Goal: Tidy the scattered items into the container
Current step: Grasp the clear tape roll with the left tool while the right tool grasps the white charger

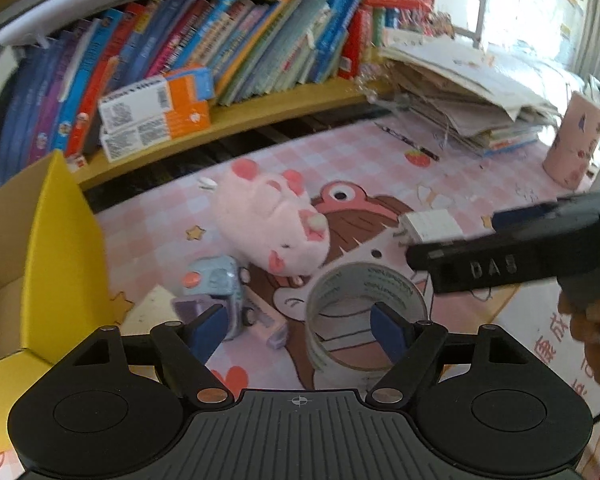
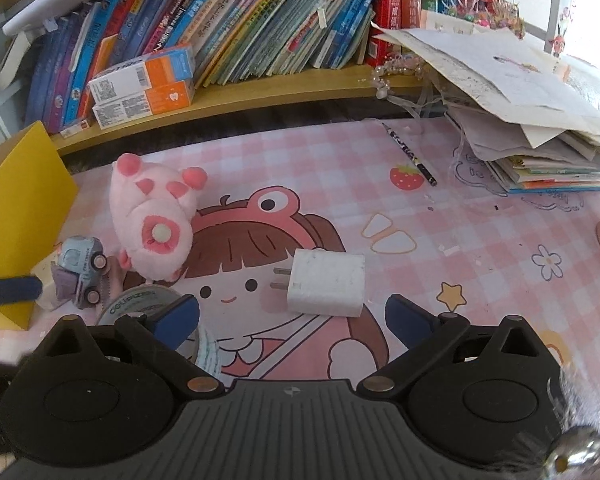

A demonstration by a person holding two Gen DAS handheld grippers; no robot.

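My left gripper (image 1: 300, 325) is open and low over the pink mat. A grey tape roll (image 1: 364, 280) stands on edge just ahead, its left wall between my fingers and my right pad inside the ring. A small blue toy car (image 1: 216, 286) sits by my left pad, with a pink plush toy (image 1: 272, 224) behind it. The yellow-flapped cardboard box (image 1: 60, 248) stands at the left. My right gripper (image 2: 294, 316) is open too, and a white plug charger (image 2: 326, 282) lies flat right in front of its fingers, untouched. A hand (image 1: 592, 320) holds that gripper.
A wooden shelf (image 2: 260, 88) of books and two orange-white cartons runs along the back. A heap of papers and books (image 2: 520, 120) fills the back right. A pencil (image 2: 410, 154) lies on the mat and a pink cup (image 1: 576, 140) stands at far right.
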